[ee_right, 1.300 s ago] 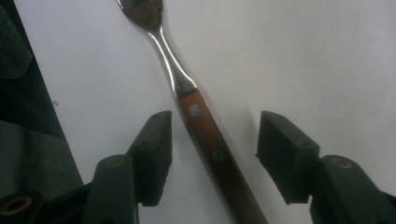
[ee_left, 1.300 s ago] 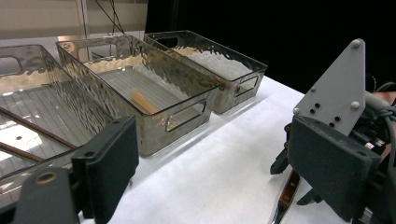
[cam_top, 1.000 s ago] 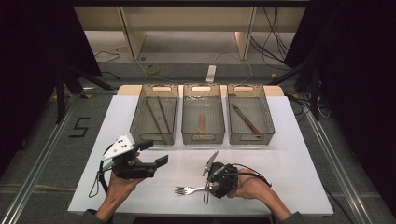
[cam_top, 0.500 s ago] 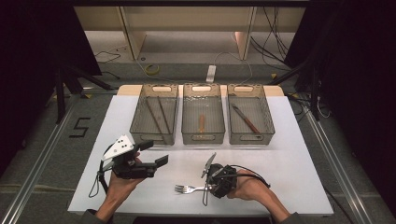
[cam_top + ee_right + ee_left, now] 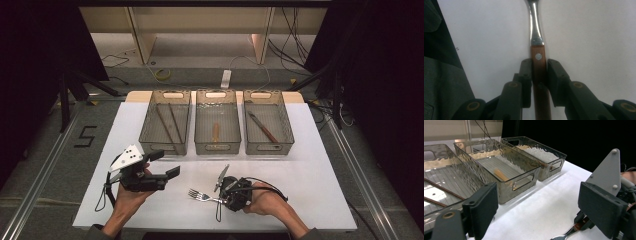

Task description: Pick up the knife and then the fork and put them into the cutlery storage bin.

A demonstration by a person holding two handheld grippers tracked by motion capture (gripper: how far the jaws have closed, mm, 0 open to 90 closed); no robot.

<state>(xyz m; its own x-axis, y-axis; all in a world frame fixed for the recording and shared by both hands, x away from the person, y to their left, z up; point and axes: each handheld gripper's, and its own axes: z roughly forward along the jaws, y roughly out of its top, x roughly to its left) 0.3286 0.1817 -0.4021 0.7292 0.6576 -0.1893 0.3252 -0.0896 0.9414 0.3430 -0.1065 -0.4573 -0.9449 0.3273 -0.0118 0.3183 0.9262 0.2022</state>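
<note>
A fork (image 5: 200,195) with a steel head and a brown wooden handle lies on the white table near the front. In the right gripper view the handle (image 5: 538,62) runs straight between the two jaws. My right gripper (image 5: 221,199) lies low on the table and has just been closing; its pads now press the handle from both sides. My left gripper (image 5: 165,164) is held above the table at the left, jaws wide apart with nothing between them. The left gripper (image 5: 541,212) looks toward the trays, with the fork (image 5: 564,235) low in its view.
Three clear trays stand side by side at the back. The left tray (image 5: 142,134) holds two long brown sticks (image 5: 167,122), the middle tray (image 5: 217,148) a short tan piece (image 5: 215,131), the right tray (image 5: 269,148) a brown-handled utensil (image 5: 263,127). Dark floor surrounds the table.
Both hands stay where they were. The right gripper's jaws have drawn in around the fork's handle; the fork has not shifted.
</note>
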